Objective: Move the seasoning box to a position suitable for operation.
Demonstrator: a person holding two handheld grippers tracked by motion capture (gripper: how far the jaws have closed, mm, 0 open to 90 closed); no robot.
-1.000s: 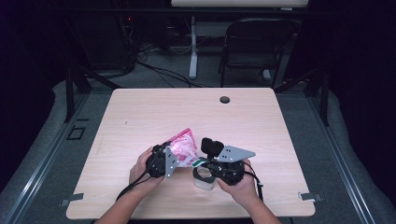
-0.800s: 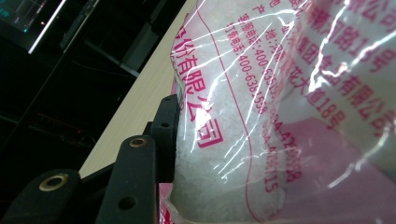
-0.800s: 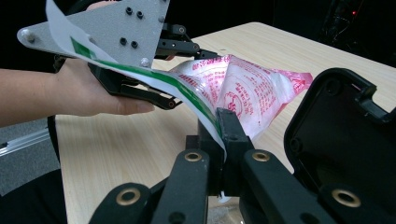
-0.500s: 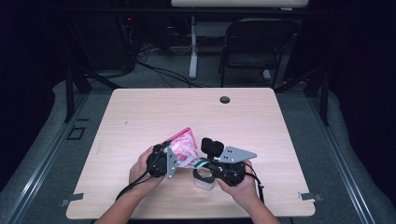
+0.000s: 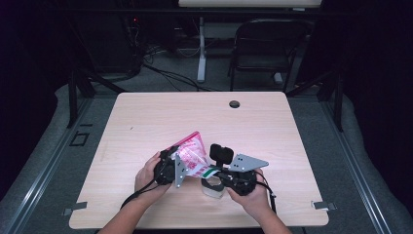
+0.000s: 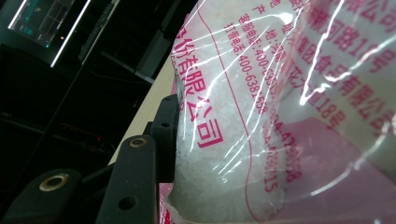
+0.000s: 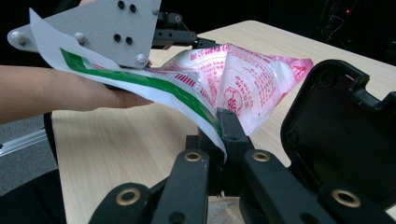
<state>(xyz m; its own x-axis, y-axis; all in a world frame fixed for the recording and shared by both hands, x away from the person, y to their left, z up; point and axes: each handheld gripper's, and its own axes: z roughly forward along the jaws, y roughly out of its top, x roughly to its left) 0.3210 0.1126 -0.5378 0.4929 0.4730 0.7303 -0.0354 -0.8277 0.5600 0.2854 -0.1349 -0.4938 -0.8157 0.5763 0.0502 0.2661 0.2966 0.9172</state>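
A clear bag of white crystals with pink print [image 5: 192,152] is held tilted above the table, near its front edge. My left gripper [image 5: 186,165] is shut on the bag's side; one of its fingers [image 6: 164,128] presses into the plastic [image 6: 280,93], and the other is hidden behind it. My right gripper [image 5: 210,173] is shut on a white and green strip [image 7: 140,86] that runs from the bag [image 7: 243,79]; its jaws meet at the strip [image 7: 223,128]. Under the right gripper sits a small pale container [image 5: 213,190], with a black lid [image 7: 341,135] standing upright.
The light wooden table [image 5: 272,126] has a round cable hole [image 5: 234,104] near its far edge. A dark chair [image 5: 265,48] and cables lie beyond it. The person's left hand [image 7: 70,93] is close to the strip.
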